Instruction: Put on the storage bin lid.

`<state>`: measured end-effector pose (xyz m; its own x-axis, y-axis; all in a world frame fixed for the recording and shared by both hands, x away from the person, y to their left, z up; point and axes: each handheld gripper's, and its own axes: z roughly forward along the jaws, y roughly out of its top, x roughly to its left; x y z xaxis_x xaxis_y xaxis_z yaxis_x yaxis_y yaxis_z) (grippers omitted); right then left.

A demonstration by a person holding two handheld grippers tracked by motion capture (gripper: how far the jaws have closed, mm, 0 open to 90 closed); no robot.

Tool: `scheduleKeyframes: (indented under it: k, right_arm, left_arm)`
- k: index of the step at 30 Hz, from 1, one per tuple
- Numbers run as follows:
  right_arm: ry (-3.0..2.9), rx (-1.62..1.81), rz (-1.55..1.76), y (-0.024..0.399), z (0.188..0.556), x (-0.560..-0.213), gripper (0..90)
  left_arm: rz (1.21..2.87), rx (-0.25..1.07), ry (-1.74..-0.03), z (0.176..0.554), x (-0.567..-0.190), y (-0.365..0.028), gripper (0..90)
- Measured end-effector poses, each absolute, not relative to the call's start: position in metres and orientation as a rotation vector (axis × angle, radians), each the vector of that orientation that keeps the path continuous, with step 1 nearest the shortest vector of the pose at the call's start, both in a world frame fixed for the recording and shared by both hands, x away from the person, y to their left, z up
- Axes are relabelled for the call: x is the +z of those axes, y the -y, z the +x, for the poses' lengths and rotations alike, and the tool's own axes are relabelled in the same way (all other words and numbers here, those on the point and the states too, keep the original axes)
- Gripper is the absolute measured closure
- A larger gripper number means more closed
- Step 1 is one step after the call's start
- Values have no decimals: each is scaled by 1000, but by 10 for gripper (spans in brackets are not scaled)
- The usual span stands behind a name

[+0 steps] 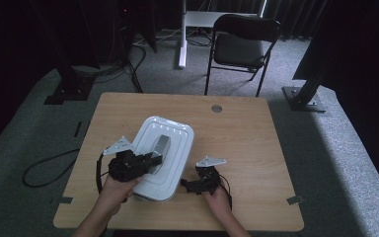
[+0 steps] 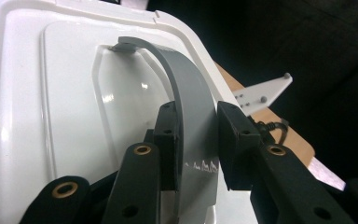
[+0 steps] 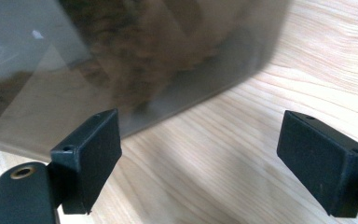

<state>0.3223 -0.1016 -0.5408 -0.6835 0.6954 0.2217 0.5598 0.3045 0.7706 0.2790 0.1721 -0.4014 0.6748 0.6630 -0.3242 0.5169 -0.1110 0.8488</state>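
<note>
grey handle (image 2: 191, 107) of the white bin (image 1: 175, 140) sits clamped in the left gripper (image 2: 193, 140); right gripper (image 3: 198, 154), beside the bin, gapes empty; no legible writing.

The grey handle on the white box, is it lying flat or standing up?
Standing up. The grey handle arches above the white lid, and the left gripper is clamped on it.
</note>
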Motion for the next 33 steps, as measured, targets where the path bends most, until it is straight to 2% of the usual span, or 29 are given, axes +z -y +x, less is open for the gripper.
scheduleKeyframes:
  k: [7,12,22,33]
  right_arm:
    - [-2391,1309,1218,110,324,-543,130]
    - [-2389,1298,1227,112,325,-543,130]
    - [-2374,1299,1245,117,326,-542,130]
    - [-2371,1301,1252,119,325,-543,130]
  left_arm:
    - [1810,119,-978,294,-410,-165,720]
    - [1822,157,-1020,301,-414,-173,720]
    - [1846,76,-1021,317,-422,-176,717]
    - [1890,82,-1004,319,-424,-174,718]
